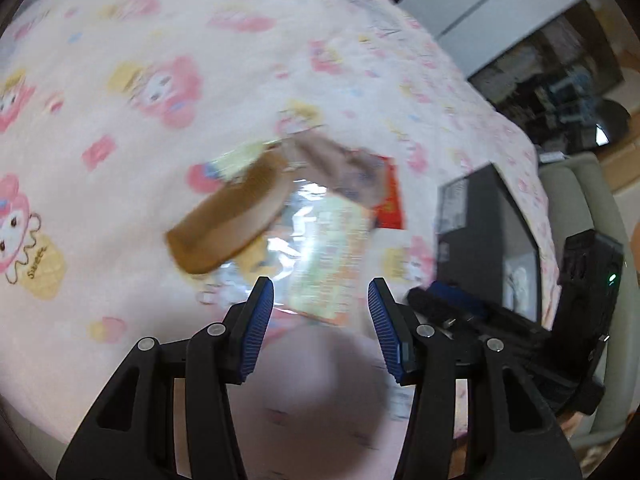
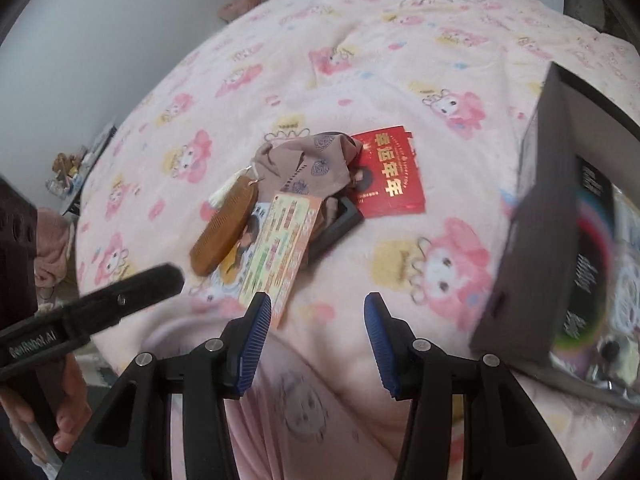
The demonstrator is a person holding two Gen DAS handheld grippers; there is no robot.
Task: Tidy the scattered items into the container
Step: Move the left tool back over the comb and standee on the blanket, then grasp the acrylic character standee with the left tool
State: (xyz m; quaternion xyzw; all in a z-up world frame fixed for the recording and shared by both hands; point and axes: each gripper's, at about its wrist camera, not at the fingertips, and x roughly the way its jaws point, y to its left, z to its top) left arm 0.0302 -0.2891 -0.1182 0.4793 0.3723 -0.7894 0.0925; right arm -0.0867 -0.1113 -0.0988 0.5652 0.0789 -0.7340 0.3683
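Observation:
A small heap of items lies on a pink cartoon-print blanket: a brown wooden comb with a white tassel, a printed orange-green packet, a taupe patterned cloth, a black frame under them, and a red envelope with gold characters. The dark box stands open at the right. My left gripper hovers open just short of the packet and comb. My right gripper is open over bare blanket, the packet's near end by its left finger.
The other gripper's black arm reaches in from the left of the right wrist view, with a hand below it. The dark box sits near the bed's right edge. Furniture and shelves lie beyond the bed.

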